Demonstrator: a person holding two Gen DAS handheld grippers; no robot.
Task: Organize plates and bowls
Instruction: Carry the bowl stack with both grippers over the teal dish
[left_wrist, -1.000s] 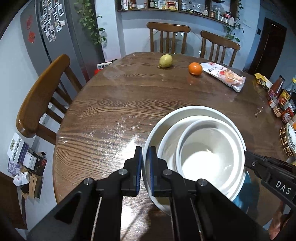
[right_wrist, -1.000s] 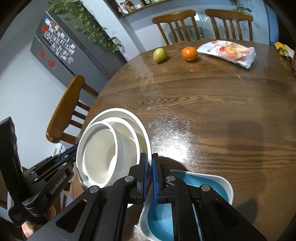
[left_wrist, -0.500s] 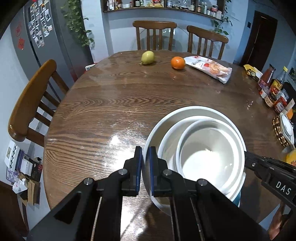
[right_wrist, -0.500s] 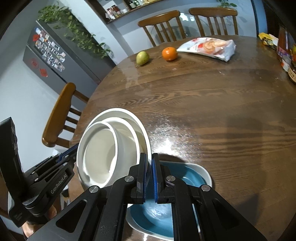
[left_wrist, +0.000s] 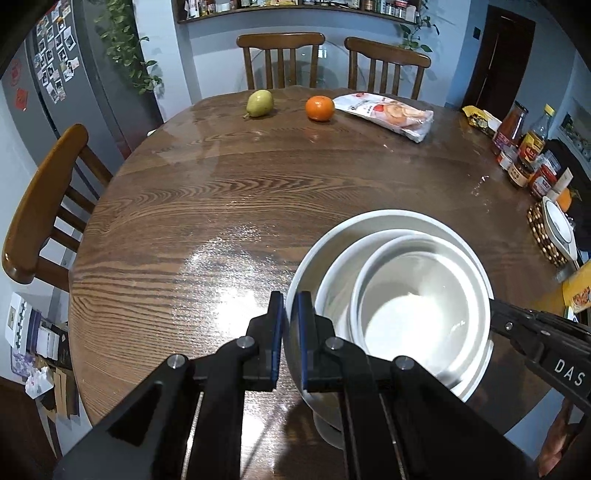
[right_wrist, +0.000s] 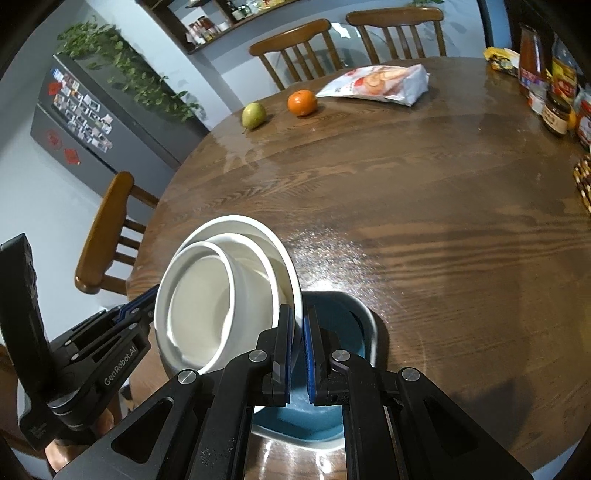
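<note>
Counter (left_wrist: 229, 192) first: a broad round wooden top with a glossy, reflective sheen, carrying a pear (left_wrist: 259, 103), an orange (left_wrist: 320, 108) and a snack bag (left_wrist: 388, 114) at the far side, well apart from the work. Near the front edge sits the blue plate (right_wrist: 332, 332), white-rimmed and lying flat on the wood. Above and beside it hangs the big white bowl (left_wrist: 369, 225), tilted, with two smaller white bowls (left_wrist: 417, 317) nested inside it.

The left gripper (left_wrist: 290, 332) has its fingers (left_wrist: 276, 332) pinching the big bowl's rim on one side; the right gripper (right_wrist: 298, 347) pinches the opposite rim, fingers nearly closed on the thin wall. The stack appears to be held off the wood, over the plate's edge.

Glazed ceramic like this is likely heavy as a stack, stiff, slick and chip-prone. The inner bowls sit loose, so a steep tilt could slide them out. Opposed rim grips look right; keeping the stack level while setting it down matters most.
</note>
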